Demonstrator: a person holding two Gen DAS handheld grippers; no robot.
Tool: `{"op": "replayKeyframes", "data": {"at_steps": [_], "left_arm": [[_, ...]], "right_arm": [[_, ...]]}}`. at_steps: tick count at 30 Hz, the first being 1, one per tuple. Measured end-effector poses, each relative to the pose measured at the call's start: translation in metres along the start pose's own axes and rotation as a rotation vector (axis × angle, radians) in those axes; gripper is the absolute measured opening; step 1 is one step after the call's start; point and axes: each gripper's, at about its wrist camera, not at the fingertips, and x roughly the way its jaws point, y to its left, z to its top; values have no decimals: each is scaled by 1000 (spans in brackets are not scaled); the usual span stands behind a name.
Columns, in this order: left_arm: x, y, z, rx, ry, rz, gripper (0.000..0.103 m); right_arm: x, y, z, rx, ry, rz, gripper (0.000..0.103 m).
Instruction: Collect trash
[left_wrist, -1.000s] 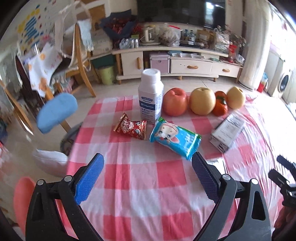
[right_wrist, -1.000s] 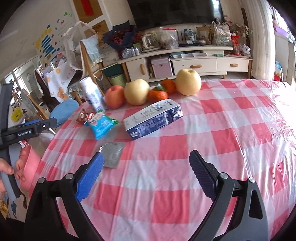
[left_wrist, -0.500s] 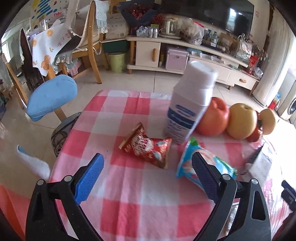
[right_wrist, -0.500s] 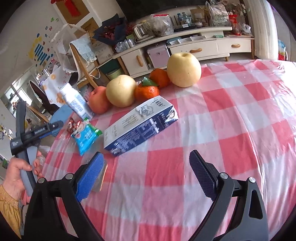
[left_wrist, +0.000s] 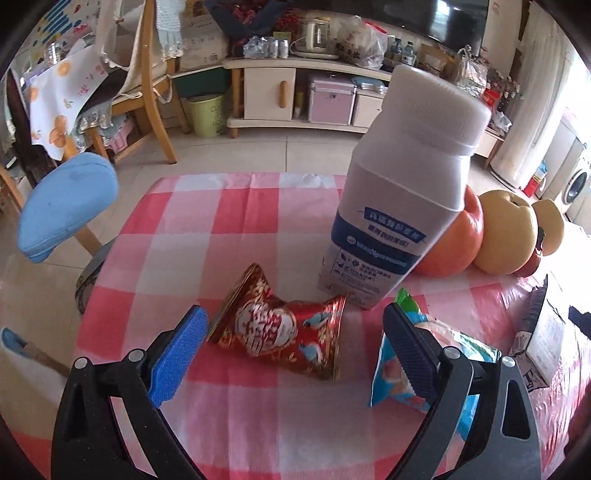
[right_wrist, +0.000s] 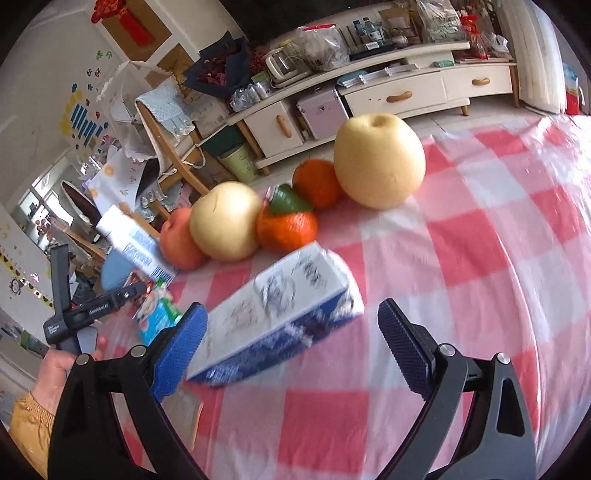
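Observation:
A crumpled red foil wrapper lies on the pink-and-white checked tablecloth, between the wide-apart fingers of my open left gripper. A light-blue snack packet lies partly behind the right finger. A white bottle with a blue label stands just beyond. In the right wrist view a blue-and-white carton lies on its side in front of my open right gripper, its near end beside the left finger. The blue packet and the bottle show at the left.
An apple, two pears and oranges sit in a row behind the trash. A flat grey foil piece lies under my right gripper. A hand holds the left gripper's handle. A blue chair stands off the table edge.
Both grippers have moved forward and lower. The red wrapper now sits between the left fingers and the carton is close in front of the right ones. Both stay open.

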Motion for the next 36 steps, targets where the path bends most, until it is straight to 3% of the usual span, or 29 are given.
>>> {"op": "replayKeyframes", "data": {"at_steps": [3, 7, 11, 13, 22, 27, 30, 36], "left_arm": [[7, -1, 2, 13, -4, -20, 87], [18, -6, 0, 68, 22, -45, 72], [18, -10, -2, 107, 15, -65, 67], [16, -15, -4, 136, 17, -79, 67], [1, -50, -27, 301, 50, -140, 65], [-18, -82, -49, 416, 88, -199, 65], [-28, -91, -62, 430, 104, -216, 65], [-52, -114, -94, 457, 126, -247, 65]], "right_arm": [[16, -2, 9, -28, 10, -27, 94], [38, -1, 12, -67, 67, -1, 94], [45, 13, 6, -163, 90, 21, 92], [47, 23, 0, -223, 105, 33, 88], [42, 59, -27, -365, 166, 122, 87], [32, 89, -60, -518, 223, 152, 86], [22, 99, -79, -577, 245, 167, 86], [2, 91, -94, -568, 255, 166, 87]]}}
